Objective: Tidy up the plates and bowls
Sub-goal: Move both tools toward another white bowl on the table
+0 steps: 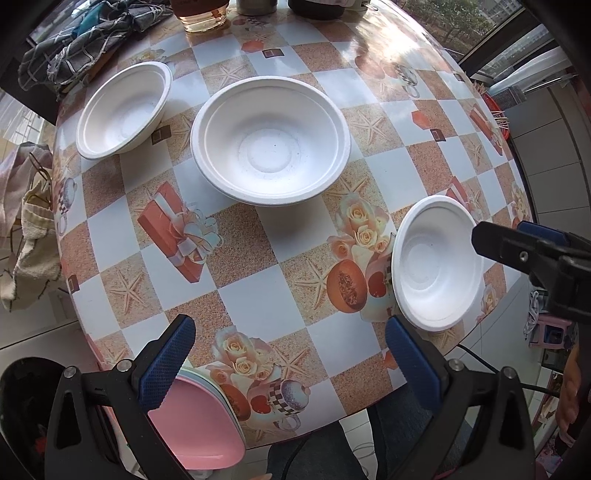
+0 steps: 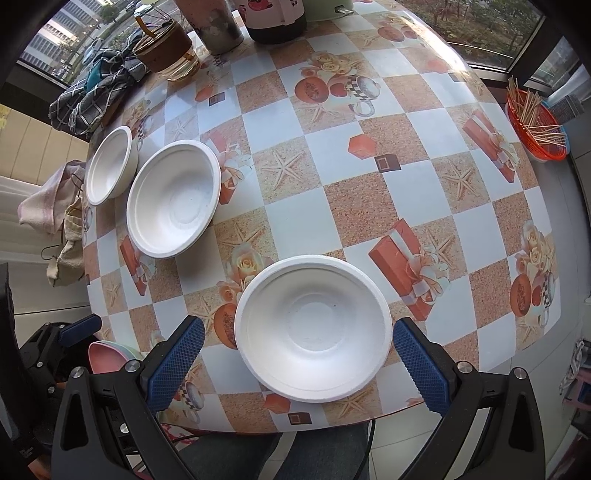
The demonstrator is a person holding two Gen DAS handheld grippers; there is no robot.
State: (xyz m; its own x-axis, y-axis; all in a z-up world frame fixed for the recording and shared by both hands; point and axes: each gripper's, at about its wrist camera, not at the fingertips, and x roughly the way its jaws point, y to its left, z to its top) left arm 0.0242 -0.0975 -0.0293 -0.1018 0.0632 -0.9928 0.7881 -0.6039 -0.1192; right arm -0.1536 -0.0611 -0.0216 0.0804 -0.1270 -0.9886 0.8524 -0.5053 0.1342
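Three white foam bowls sit on the patterned table. The near bowl (image 2: 314, 332) lies just ahead of my open right gripper (image 2: 297, 363), between its blue pads; it also shows in the left wrist view (image 1: 437, 262). The middle bowl (image 1: 269, 140) (image 2: 173, 199) and the far left bowl (image 1: 123, 110) (image 2: 110, 164) stand apart. My left gripper (image 1: 290, 363) is open and empty above the table's near edge. Stacked pink and pastel plates (image 1: 199, 421) (image 2: 107, 356) lie under its left finger. The right gripper's finger (image 1: 532, 251) reaches to the near bowl's rim.
A glass cup (image 2: 166, 51), dark jars (image 2: 275, 18) and a checked cloth (image 2: 96, 96) stand at the table's far side. A red basket of sticks (image 2: 537, 125) sits off the right edge. Cloths hang at the left edge (image 2: 55, 206).
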